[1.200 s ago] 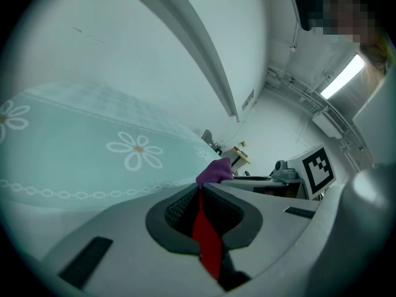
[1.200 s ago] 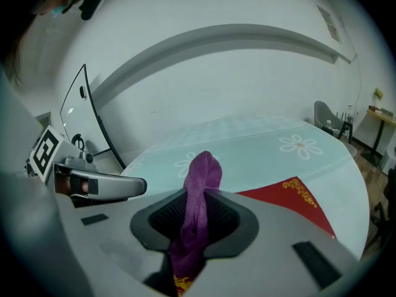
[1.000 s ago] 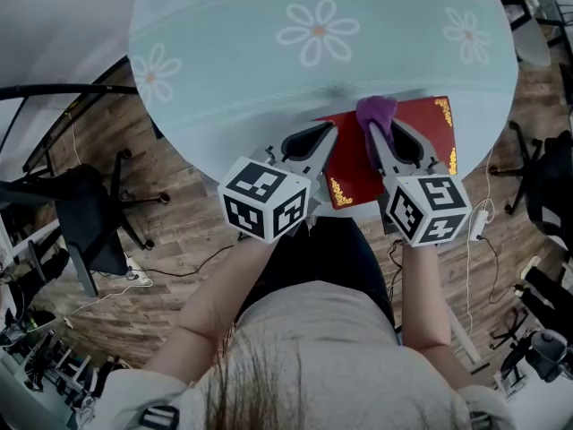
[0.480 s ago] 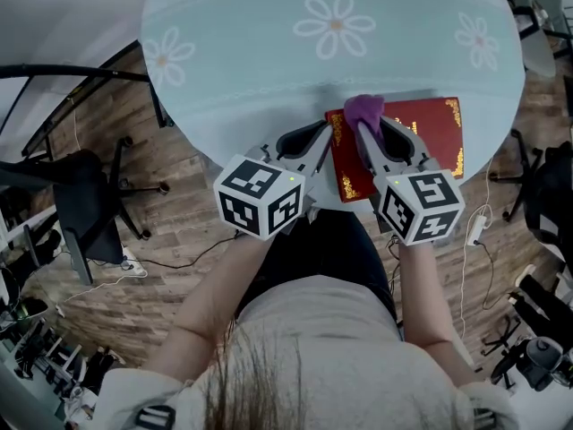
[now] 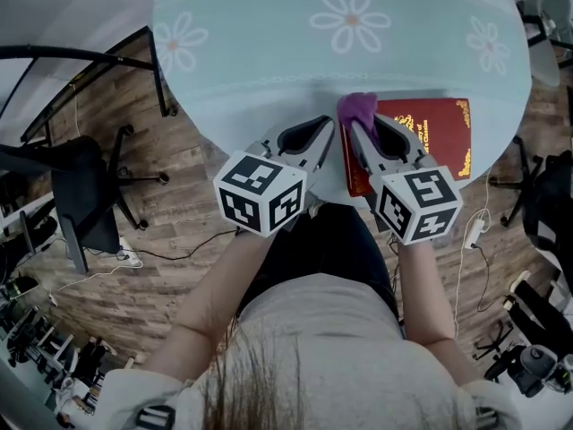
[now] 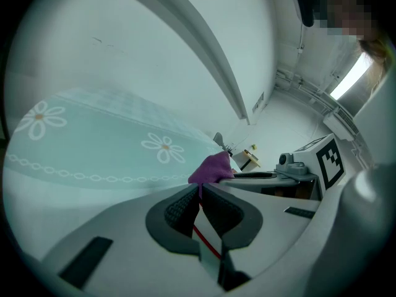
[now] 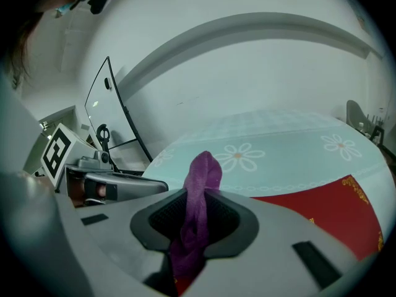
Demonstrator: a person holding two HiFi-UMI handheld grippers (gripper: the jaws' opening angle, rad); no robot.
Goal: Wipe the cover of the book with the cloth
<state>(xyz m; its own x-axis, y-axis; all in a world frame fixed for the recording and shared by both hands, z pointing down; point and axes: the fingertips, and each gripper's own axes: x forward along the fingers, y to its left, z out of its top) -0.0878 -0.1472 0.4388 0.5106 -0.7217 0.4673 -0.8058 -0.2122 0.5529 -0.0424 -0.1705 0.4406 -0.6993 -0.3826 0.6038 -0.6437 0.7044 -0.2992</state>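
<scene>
- Leftward since earlier — right tongs (image 5: 356, 124), clamped on the purple cloth (image 5: 359, 107), sit at the red book's (image 5: 434, 137) upper-left corner.
- Left tongs (image 5: 325, 128) pressed together, empty — just left of the book, frame centre.

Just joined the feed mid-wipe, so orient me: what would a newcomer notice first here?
The purple cloth, pinched in the right hand-held gripper, sits at the left end of the red book, which lies at the near edge of the daisy-print table. The left hand-held gripper is shut, just left of the book.

Dim, flat, cool light; strong fisheye bending, dark corners in gripper views; soft shadows.
</scene>
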